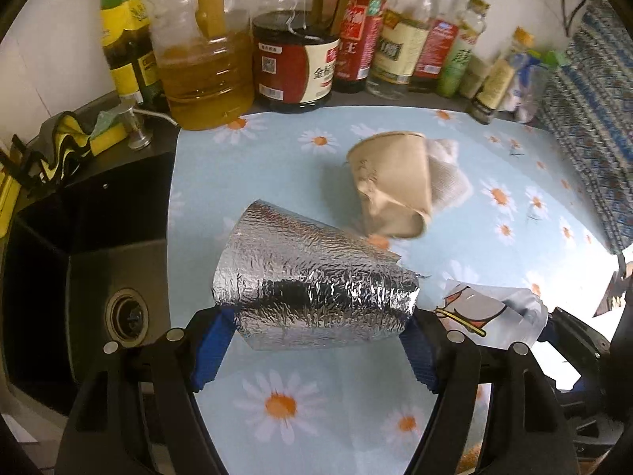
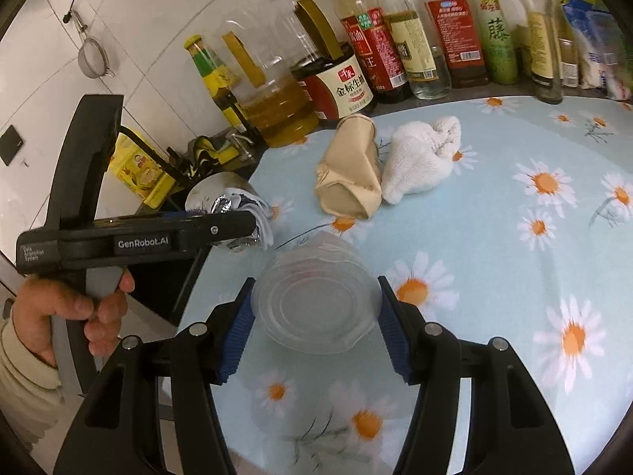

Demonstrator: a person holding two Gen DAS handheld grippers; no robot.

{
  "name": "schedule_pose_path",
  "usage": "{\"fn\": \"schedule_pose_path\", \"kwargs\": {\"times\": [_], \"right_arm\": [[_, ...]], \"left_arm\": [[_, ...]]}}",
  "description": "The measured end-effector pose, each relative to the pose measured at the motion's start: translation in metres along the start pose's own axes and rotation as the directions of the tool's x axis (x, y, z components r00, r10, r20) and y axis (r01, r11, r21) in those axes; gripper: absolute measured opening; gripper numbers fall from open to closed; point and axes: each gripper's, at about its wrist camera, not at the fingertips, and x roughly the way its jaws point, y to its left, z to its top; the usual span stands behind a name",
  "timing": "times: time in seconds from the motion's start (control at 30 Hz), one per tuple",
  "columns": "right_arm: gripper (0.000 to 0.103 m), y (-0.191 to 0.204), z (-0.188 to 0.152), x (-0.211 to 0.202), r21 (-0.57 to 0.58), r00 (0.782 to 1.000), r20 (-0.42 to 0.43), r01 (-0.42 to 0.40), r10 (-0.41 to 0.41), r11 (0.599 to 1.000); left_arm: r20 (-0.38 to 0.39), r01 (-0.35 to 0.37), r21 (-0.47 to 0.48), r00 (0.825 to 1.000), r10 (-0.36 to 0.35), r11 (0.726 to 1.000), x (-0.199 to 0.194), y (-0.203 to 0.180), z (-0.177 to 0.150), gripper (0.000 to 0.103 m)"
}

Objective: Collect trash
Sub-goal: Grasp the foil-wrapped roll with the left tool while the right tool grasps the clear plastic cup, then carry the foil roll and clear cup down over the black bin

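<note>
My left gripper (image 1: 316,328) is shut on a crumpled silver foil pouch (image 1: 312,277), held above the daisy-print cloth (image 1: 237,166). In the right wrist view the same left gripper (image 2: 253,217) shows at the left with the foil pouch (image 2: 233,202) between its fingers. My right gripper (image 2: 314,316) is shut on a clear plastic cup (image 2: 316,297), its blue pads pressing both sides. A crushed tan paper cup (image 1: 391,186) (image 2: 352,166) lies on the cloth beside a balled white cloth (image 1: 447,178) (image 2: 423,158). The clear plastic cup (image 1: 490,312) also appears at the lower right in the left wrist view.
Several sauce and oil bottles (image 1: 296,59) (image 2: 348,75) line the back wall. A dark sink (image 1: 99,277) with a drain lies left of the cloth. A strainer (image 2: 93,59) hangs on the tiled wall. A person's hand (image 2: 79,308) grips the left tool's handle.
</note>
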Motion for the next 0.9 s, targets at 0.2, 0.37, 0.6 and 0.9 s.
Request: {"fn": "schedule_pose_path", "kwargs": {"times": [0.2, 0.37, 0.6, 0.9], "right_arm": [[0.059, 0.020, -0.028, -0.033, 0.002, 0.999, 0.033, 0.044, -0.044, 0.999], [0.059, 0.043, -0.057, -0.058, -0.001, 0.994, 0.063, 0.091, -0.090, 0.996], [0.059, 0.066, -0.092, -0.079, 0.035, 0.992, 0.059, 0.109, -0.111, 0.993], [0.059, 0.079, -0.119, -0.090, 0.030, 0.993, 0.053, 0.106, -0.108, 0.994]], "left_arm": [[0.051, 0.048, 0.000, 0.998, -0.048, 0.999, -0.032, -0.003, -0.034, 0.073], [0.081, 0.086, 0.001, 0.993, -0.086, 0.996, -0.058, 0.005, -0.069, 0.073], [0.057, 0.110, 0.021, 0.992, -0.111, 0.994, -0.071, 0.007, -0.113, 0.073], [0.025, 0.113, -0.008, 0.993, -0.113, 0.994, -0.077, 0.008, -0.156, 0.073]]}}
